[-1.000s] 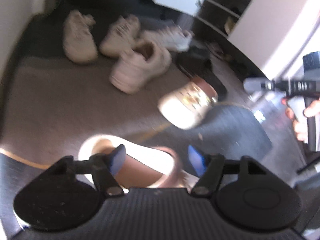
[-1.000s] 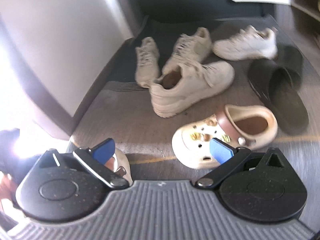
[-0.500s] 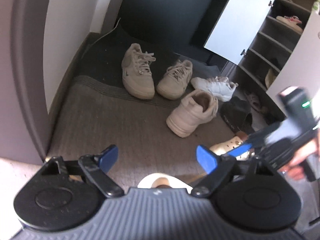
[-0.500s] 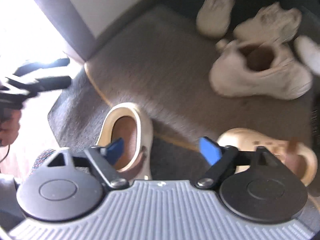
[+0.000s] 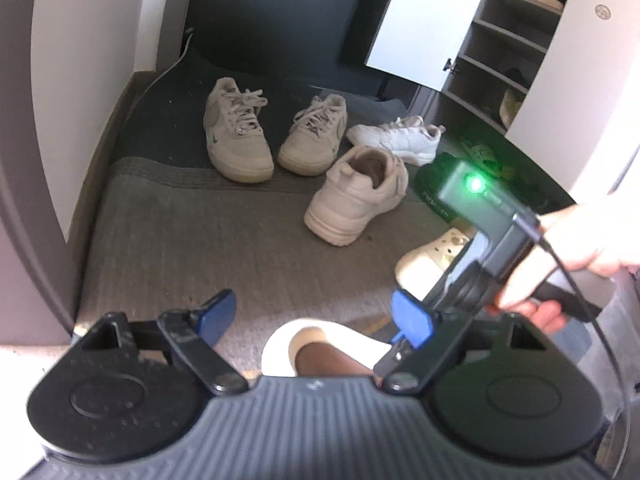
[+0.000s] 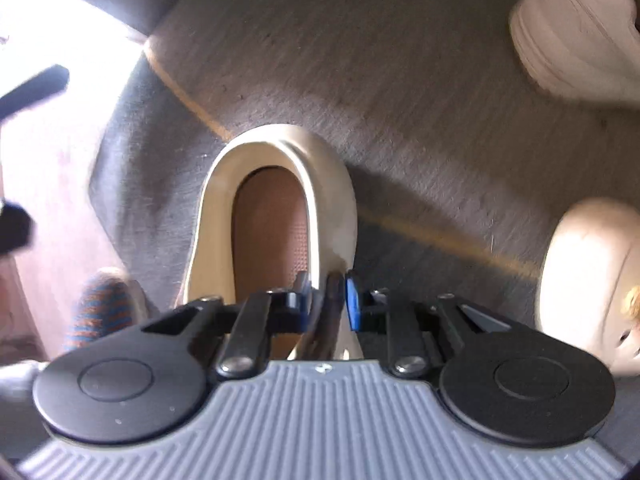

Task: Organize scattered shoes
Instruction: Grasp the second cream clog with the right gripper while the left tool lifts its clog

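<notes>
Your right tongs (image 6: 327, 300) point steeply down at the cream clog (image 6: 280, 208) lying on the mat (image 6: 420, 80). Their jaws are closing, nearly together now, with the clog's side wall between the blue pads (image 6: 352, 300); they appear to pinch it beside the brown footbed. A second cream clog (image 6: 592, 280) lies well apart at the right edge of that view.

Your left tongs (image 5: 312, 316) stand wide open and hold nothing. They hover over the heel end of the same clog (image 5: 320, 344). Your right hand (image 5: 580, 236) shows on the right of the left view, gripping its tool.

Further back on the mat, two beige sneakers (image 5: 236, 136) sit side by side. A cream sneaker (image 5: 360, 196) lies nearer you, and a white sneaker (image 5: 396, 140) lies beyond it. The shoe cabinet (image 5: 500, 40) stands open at the right.
</notes>
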{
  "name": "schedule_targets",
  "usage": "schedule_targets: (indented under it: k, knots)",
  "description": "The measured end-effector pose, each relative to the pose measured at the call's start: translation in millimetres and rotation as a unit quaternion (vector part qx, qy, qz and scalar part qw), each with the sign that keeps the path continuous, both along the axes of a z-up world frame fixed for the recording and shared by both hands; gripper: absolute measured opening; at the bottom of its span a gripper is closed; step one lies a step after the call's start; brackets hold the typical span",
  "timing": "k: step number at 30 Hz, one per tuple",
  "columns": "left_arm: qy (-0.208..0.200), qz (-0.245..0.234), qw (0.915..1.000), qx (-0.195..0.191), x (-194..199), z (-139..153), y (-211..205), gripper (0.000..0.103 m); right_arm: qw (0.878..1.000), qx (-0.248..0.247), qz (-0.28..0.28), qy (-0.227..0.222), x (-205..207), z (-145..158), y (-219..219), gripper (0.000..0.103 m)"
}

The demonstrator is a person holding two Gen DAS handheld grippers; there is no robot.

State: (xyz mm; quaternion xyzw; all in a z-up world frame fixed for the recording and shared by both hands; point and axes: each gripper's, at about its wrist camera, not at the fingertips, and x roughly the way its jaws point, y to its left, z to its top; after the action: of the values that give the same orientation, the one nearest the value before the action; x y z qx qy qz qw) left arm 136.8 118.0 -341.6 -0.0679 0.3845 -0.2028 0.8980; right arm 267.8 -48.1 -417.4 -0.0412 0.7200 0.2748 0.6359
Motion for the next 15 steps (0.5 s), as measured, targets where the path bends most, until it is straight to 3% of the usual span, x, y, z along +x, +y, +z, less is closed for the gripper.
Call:
schedule_targets:
  k: [5, 11, 15]
  knots:
    - [0.002, 0.003, 1.0000, -0.006, -7, -1, 2, 0.087, 0.991, 0.033, -0.123, 0.032, -1, 6, -38, 0.022]
    - [0.001, 0.004, 0.9999, -0.014, -8, 2, 4, 0.087, 0.968, 0.061, -0.239, 0.045, -21, 27, -83, 0.022]
    - [-0.001, -0.001, 0.9998, -0.021, -7, 2, 2, 0.086, 0.929, 0.089, -0.353, 0.069, -49, 39, -126, 0.023]
